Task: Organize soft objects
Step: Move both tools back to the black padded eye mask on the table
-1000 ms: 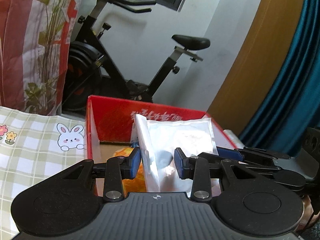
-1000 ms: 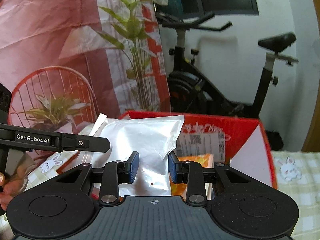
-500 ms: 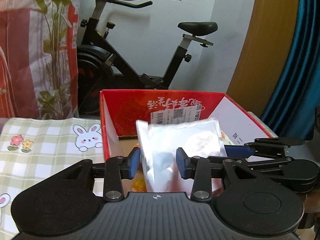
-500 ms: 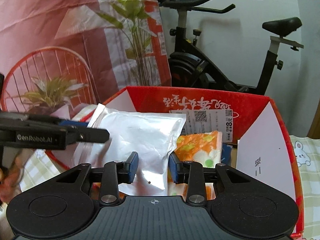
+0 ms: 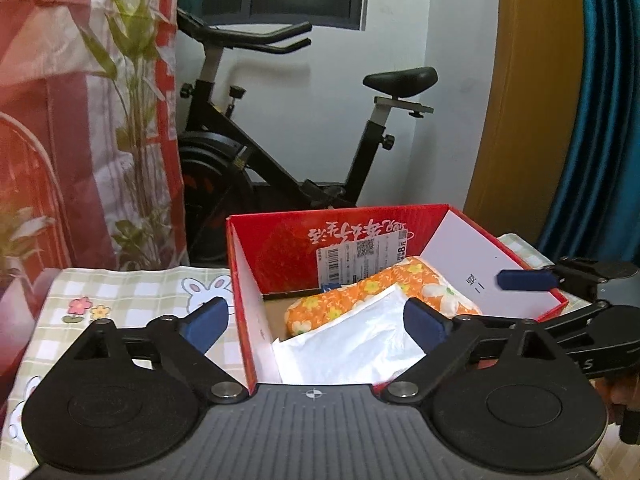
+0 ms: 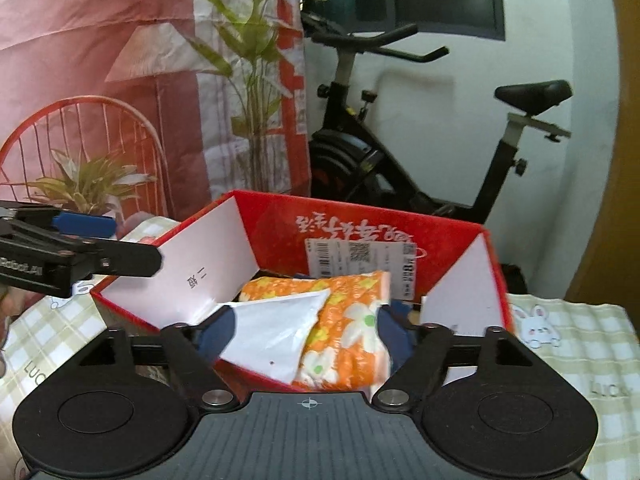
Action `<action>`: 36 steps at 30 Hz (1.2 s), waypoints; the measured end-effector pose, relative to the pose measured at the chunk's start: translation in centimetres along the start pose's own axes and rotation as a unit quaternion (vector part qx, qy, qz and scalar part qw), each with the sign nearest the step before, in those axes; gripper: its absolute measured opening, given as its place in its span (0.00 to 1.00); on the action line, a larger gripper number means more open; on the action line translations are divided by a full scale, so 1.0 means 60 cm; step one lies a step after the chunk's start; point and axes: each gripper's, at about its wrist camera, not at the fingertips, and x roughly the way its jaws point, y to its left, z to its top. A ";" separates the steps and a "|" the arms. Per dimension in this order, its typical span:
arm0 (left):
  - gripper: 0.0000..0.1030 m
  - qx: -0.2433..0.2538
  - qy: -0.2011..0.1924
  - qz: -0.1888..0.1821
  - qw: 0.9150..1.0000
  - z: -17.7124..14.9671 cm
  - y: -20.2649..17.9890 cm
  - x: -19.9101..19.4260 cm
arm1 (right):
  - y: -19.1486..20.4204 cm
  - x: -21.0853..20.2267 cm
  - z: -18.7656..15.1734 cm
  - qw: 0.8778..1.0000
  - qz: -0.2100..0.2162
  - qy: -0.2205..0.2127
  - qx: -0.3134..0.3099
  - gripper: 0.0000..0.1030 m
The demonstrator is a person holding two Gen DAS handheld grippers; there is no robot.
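Standing on a checked tablecloth [image 5: 120, 292] with rabbit prints, a red cardboard box [image 5: 280, 248] is open at the top, with an exercise bike [image 5: 280, 140] behind it. Inside lie an orange floral soft pack [image 5: 360, 292] and, resting partly on it, a white soft pouch [image 5: 360, 344]. Left gripper [image 5: 316, 320]: jaws opening, spread wide, pouch between them unpressed. Right gripper [image 6: 308, 332]: jaws opening, clamping nothing, both packs lying loose between them.
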 end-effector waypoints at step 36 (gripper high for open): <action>0.76 -0.086 0.119 -0.060 0.987 -0.250 -0.026 -0.136 | 0.065 -0.191 -0.260 0.994 0.000 0.093 0.056 0.88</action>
